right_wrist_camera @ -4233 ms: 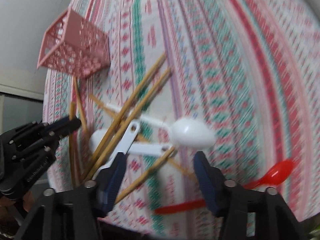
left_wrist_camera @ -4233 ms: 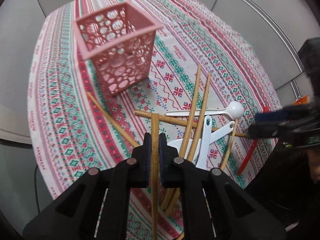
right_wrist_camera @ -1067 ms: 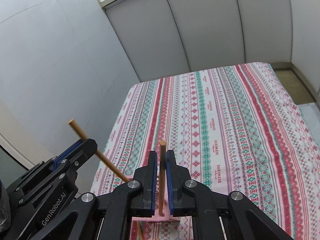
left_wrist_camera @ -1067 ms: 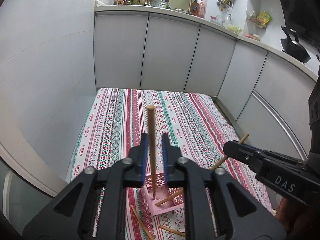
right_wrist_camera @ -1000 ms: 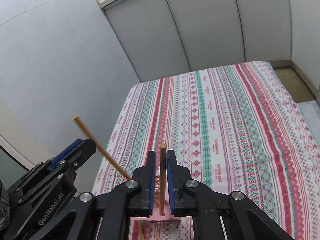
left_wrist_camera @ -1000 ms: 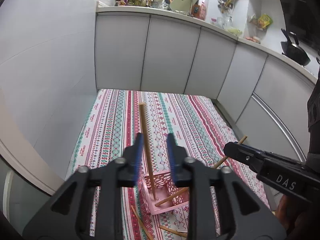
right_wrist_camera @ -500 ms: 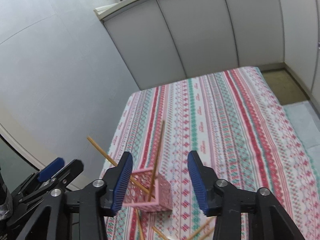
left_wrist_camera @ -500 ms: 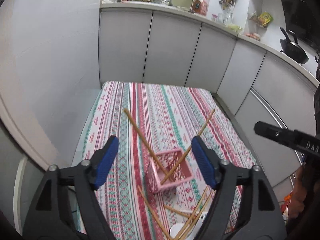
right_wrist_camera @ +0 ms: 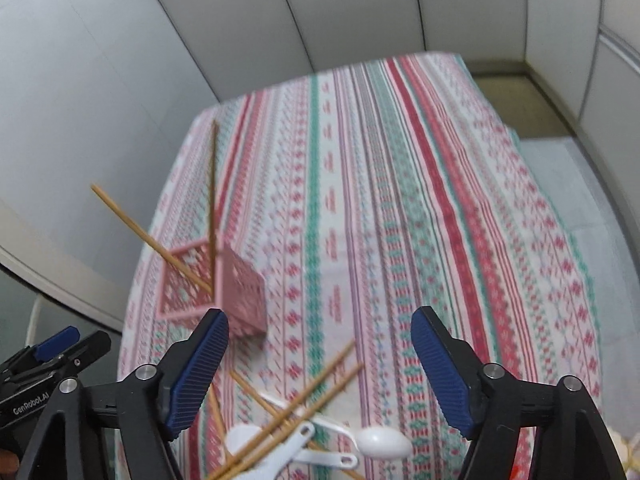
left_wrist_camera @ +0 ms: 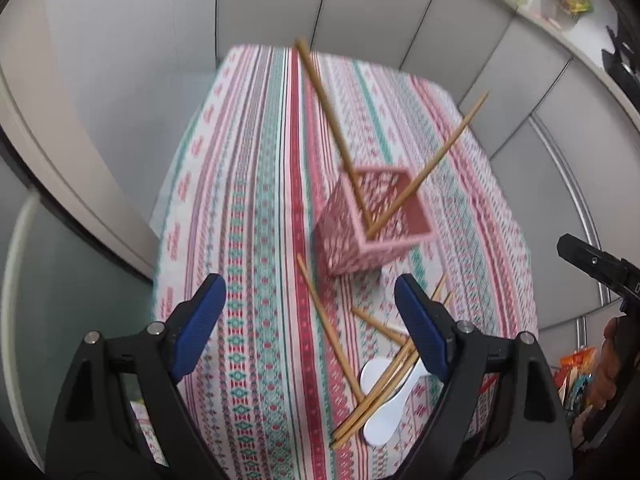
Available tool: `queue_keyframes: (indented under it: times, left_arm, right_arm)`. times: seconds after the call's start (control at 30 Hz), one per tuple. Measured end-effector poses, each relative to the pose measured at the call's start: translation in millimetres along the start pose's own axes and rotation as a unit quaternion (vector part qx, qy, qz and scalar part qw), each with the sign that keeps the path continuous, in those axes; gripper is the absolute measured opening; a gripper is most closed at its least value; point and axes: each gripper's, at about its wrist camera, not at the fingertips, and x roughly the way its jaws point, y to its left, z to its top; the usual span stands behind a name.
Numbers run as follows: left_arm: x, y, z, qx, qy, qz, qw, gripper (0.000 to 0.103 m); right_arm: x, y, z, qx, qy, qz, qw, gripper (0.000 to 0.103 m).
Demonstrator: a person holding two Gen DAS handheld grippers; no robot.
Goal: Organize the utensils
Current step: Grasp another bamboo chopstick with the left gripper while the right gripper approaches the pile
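A pink perforated basket (left_wrist_camera: 376, 220) (right_wrist_camera: 208, 292) stands on the striped tablecloth (left_wrist_camera: 256, 216) (right_wrist_camera: 400, 200). Two wooden chopsticks (left_wrist_camera: 332, 128) (right_wrist_camera: 212, 196) lean out of it in opposite directions. My left gripper (left_wrist_camera: 310, 326) is open and empty, above and in front of the basket. My right gripper (right_wrist_camera: 320, 364) is open and empty, above the near pile. Several loose chopsticks (left_wrist_camera: 384, 384) (right_wrist_camera: 304, 400) cross over white spoons (left_wrist_camera: 386, 400) (right_wrist_camera: 380, 444) at the cloth's near end.
Grey cabinet fronts (left_wrist_camera: 360, 20) (right_wrist_camera: 360, 8) close in the table at the back and sides. The other gripper shows at the frame edge in the left wrist view (left_wrist_camera: 600, 268) and in the right wrist view (right_wrist_camera: 52, 352). Something red (right_wrist_camera: 520, 472) peeks out at the near right.
Both grippers opened and let their chopsticks drop into the basket, where they now lean. Both grippers then pulled back and tilted down toward the loose pile.
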Motion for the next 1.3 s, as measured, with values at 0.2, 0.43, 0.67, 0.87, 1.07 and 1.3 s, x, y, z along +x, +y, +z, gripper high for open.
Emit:
queue_keyframes:
  times: [0.2, 0.43, 0.67, 0.87, 1.07, 1.3]
  left_arm:
    - [40, 3, -14, 0.010, 0.067, 0.027, 0.9973, 0.086]
    - [74, 6, -16, -0.011, 0.097, 0.037, 0.9946, 0.064]
    - [97, -1, -15, -0.025, 0.091, 0.025, 0.9952, 0.037]
    - [112, -14, -15, -0.021, 0.085, 0.025, 0.9959, 0.019]
    - [122, -22, -15, -0.013, 0.083, 0.039, 0.9957, 0.010]
    - [124, -11, -11, -0.030, 0.096, 0.029, 0.9946, 0.009]
  right_arm:
    - [33, -16, -17, 0.011, 0.072, -0.006, 0.997, 0.081]
    - [64, -34, -32, 0.034, 0.127, -0.024, 0.991, 0.081]
    - [77, -41, -35, 0.034, 0.143, -0.039, 0.988, 0.081]
    - [84, -42, -35, 0.035, 0.153, -0.043, 0.987, 0.081]
    - [93, -42, -37, 0.041, 0.166, -0.039, 0.984, 0.081]
    - [114, -49, -43, 0.088, 0.195, -0.010, 0.977, 0.078]
